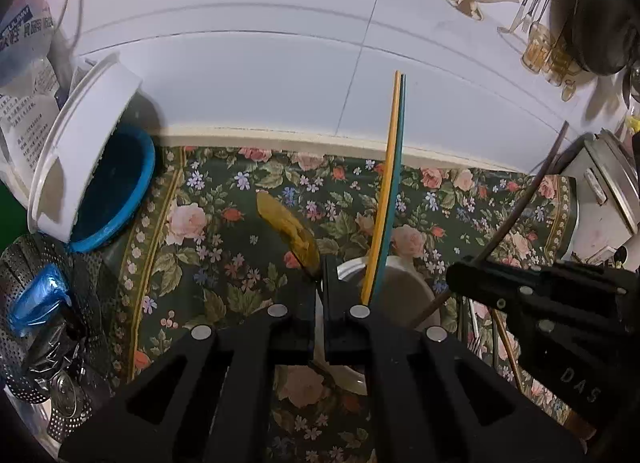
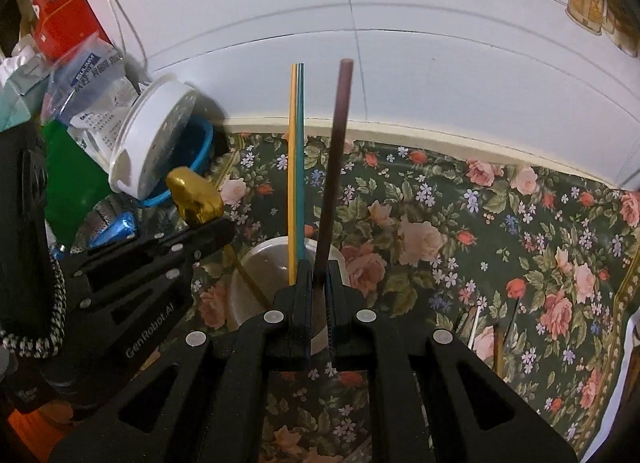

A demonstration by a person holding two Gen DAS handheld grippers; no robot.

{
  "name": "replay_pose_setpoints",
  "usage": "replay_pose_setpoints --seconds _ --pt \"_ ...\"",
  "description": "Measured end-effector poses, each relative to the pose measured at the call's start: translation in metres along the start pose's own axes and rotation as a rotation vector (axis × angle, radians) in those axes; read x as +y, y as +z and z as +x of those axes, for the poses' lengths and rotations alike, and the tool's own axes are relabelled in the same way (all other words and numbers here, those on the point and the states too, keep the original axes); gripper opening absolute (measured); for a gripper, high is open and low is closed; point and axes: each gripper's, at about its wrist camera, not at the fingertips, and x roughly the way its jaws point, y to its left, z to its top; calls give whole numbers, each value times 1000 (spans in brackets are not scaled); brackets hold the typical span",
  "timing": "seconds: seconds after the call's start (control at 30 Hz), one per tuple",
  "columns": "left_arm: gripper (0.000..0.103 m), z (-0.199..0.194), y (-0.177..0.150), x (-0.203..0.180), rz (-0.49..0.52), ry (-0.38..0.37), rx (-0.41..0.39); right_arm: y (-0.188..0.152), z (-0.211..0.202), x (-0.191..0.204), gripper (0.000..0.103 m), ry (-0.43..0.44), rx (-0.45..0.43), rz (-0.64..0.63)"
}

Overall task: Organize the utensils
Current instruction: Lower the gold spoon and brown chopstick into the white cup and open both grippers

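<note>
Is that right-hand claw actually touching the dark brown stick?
Touching. In the right wrist view, the right gripper has its jaws shut on the dark brown chopstick, which rises from between them above the white cup.

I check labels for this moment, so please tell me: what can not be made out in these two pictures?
- Left wrist view: the gold spoon, its handle hidden by the left gripper.
- Right wrist view: the brown chopstick, its lower end hidden in the right gripper.
- Both views: the white cup, its bottom covered by grippers.
</note>
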Motion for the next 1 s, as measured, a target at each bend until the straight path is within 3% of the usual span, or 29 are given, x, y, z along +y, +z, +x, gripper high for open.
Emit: replay_pose_setpoints --seconds 0.13,0.3,0.43,0.73,1.0 --pt "1 -8 1 -1 0 -5 -11 1 4 0 8 1 18 -8" --pt "2 -21 5 -7 25 21 -32 -1 -2 -2 20 10 11 -13" --pt "3 -35 8 -11 38 30 -58 -1 -13 -3 21 11 -10 -19" --pt "9 -75 13 -23 44 21 -130 -1 -56 -8 24 5 -103 -49" --pt "21 -104 10 -48 57 -1 -177 -9 -95 -21 37 -14 -194 -69"
